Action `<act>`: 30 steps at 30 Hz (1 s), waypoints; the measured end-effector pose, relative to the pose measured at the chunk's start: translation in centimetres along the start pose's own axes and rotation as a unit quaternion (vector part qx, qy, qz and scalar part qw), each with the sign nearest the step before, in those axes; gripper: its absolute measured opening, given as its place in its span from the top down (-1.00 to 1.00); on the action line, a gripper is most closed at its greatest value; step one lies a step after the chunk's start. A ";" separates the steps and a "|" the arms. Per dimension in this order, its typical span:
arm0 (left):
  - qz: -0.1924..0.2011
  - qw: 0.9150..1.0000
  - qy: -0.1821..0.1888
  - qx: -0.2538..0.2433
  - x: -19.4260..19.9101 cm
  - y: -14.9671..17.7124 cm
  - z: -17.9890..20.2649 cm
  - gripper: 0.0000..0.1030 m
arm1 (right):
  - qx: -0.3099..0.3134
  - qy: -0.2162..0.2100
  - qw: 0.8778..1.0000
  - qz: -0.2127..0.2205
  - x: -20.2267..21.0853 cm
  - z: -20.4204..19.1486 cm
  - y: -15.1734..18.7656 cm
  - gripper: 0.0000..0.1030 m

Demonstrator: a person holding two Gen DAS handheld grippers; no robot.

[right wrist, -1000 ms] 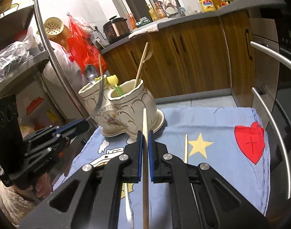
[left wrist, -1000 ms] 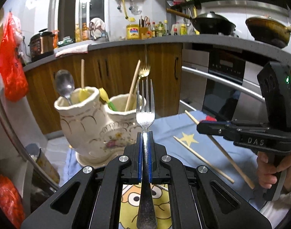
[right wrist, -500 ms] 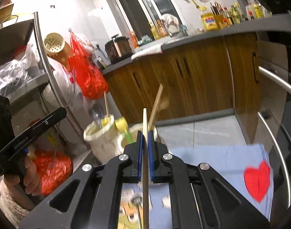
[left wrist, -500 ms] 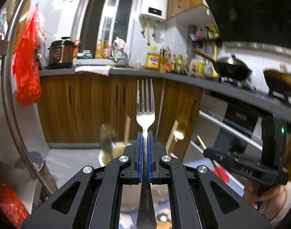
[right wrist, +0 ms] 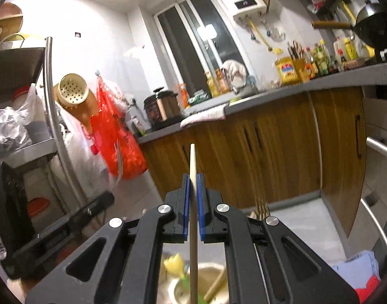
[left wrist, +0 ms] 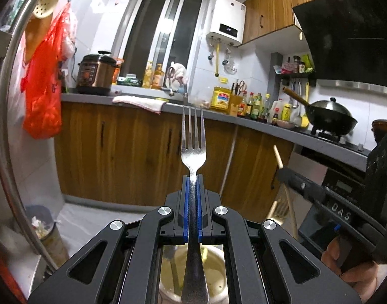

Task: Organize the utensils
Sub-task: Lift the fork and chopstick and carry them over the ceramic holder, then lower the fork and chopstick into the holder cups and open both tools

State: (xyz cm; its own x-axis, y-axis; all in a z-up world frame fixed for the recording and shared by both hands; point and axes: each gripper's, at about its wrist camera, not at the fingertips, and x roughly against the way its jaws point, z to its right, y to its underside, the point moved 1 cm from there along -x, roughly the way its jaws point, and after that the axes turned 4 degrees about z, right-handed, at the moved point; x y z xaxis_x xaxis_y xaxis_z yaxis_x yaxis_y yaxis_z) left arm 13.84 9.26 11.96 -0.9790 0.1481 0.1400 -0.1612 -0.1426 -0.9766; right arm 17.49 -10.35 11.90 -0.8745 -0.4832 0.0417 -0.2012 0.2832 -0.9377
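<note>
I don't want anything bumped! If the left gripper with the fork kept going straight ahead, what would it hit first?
Probably the wooden cabinet doors under the counter. The left gripper and its fork point there, with open floor between, though depth is unclear.

Grey kitchen surface (left wrist: 244, 121) across mid-frame, carrying a pressure cooker (left wrist: 95, 72) at left, a folded cloth (left wrist: 140, 101) draped over its edge, bottles (left wrist: 254, 106) at centre, a black wok (left wrist: 330, 116) at right. Pale floor (left wrist: 92, 220) below, lower left, with a bin (left wrist: 47, 230).

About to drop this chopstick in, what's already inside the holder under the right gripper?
Inside the ceramic holder: a yellow-tipped green utensil and a wooden handle. The right gripper covers the rest.
</note>
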 end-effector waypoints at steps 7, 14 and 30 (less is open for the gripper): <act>0.030 0.999 0.004 -0.016 -0.9 1.3 0.1 0.89 | 0.036 0.016 0.999 0.038 -2.1 -1.3 1.0 0.89; 0.032 0.999 0.010 -0.033 -1.6 2.5 0.5 0.89 | 0.018 0.022 0.998 0.054 -3.0 -0.3 1.1 0.88; 0.002 0.999 0.018 -0.050 -0.9 5.3 0.4 0.89 | 0.055 0.044 0.997 0.036 -3.0 -0.6 3.2 0.89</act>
State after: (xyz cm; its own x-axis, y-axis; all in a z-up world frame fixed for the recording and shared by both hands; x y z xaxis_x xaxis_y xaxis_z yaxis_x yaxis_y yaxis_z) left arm 13.79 8.03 6.75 -0.9741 0.1839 0.1313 -0.1419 -0.0456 -0.9888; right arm 19.16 -7.47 9.00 -0.9212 -0.3890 -0.0006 -0.0916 0.2185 -0.9715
